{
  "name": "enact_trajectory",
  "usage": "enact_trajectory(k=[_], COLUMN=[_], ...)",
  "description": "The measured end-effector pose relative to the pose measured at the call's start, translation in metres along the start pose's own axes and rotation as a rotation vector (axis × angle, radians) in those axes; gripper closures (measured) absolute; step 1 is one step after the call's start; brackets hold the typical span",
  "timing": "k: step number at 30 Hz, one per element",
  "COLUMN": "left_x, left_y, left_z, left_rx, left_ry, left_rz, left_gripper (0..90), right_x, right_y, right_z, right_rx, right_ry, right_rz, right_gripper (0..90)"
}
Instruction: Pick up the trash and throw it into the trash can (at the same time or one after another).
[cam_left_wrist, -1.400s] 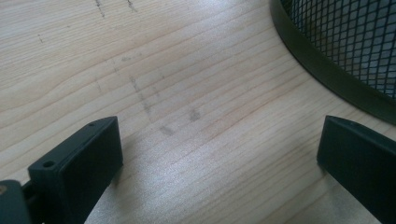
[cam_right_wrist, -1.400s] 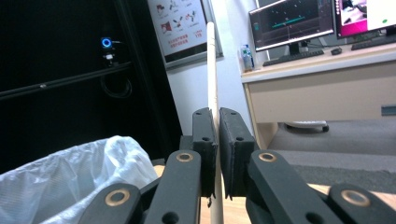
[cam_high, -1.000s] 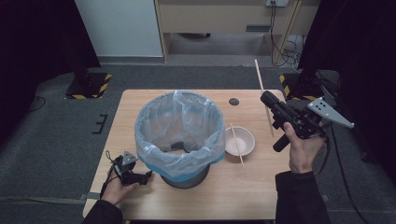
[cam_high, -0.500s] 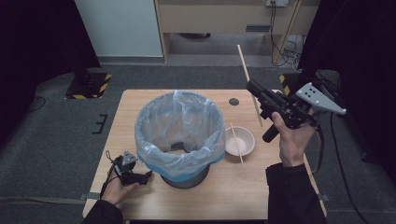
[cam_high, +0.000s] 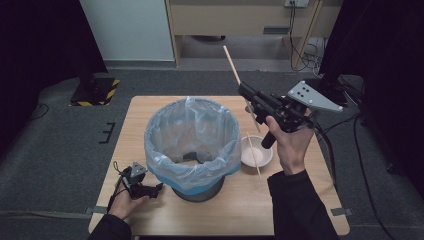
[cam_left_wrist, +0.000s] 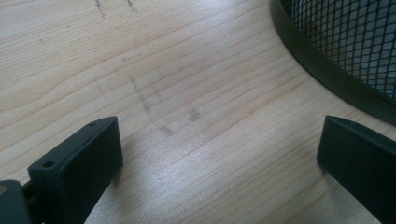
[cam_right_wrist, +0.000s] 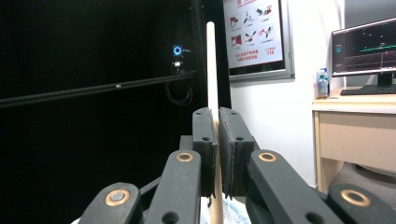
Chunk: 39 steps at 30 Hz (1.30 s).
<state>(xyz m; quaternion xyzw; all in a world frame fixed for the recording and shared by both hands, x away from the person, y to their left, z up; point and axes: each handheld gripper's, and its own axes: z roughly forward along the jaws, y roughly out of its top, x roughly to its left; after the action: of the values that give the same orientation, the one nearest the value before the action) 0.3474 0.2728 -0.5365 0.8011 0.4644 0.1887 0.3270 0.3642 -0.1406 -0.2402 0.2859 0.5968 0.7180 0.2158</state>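
We hold the right gripper (cam_high: 248, 96) up in the air above the far right part of the table (cam_high: 310, 210), its jaws pressed together on a chopstick (cam_high: 231, 62). In the right gripper view the chopstick (cam_right_wrist: 211, 70) runs straight up between the two pads and rises well past their tips; its lower end drops out of sight below the jaws. From the high view the stick slants up and away from the jaws, out beyond the table's far edge, while a short length pokes out beneath them toward the bowl (cam_high: 249, 151).

Below and just nearer us than those jaws sits the bowl, white, with a second chopstick (cam_high: 253, 154) lying across it, one end resting over the near rim. To the left of the right jaws stands the bin (cam_high: 192, 142), lined with a pale blue bag, close beside the bowl.

Our left gripper (cam_high: 152, 190) rests low on the table at the near left, jaws spread wide with nothing between them but bare wood. In the left gripper view the bin's mesh wall (cam_left_wrist: 345, 42) curves in just ahead of the right-hand jaw, near it but not touching.
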Motion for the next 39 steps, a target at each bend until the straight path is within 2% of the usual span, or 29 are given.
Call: enact_trajectory(k=[15,29,34,39], left_x=[0.000,0.000,0.000,0.000], left_y=[0.000,0.000,0.000,0.000], left_z=[0.000,0.000,0.000,0.000], left_rx=[0.000,0.000,0.000,0.000], left_ry=[0.000,0.000,0.000,-0.001], left_rz=[0.000,0.000,0.000,0.001], left_gripper=[0.0,0.0,0.0,0.0], right_x=[0.023,0.025,0.025,0.024], right_y=[-0.007,-0.025,-0.029,-0.029], right_z=[0.032,0.053,0.057,0.060], right_rx=[0.030,0.093,0.119,0.135], right_ry=[0.050,0.052,0.068,0.088], right_rz=[-0.002,0.003,0.004,0.021], right_gripper=[85.9,85.7,85.3,76.2])
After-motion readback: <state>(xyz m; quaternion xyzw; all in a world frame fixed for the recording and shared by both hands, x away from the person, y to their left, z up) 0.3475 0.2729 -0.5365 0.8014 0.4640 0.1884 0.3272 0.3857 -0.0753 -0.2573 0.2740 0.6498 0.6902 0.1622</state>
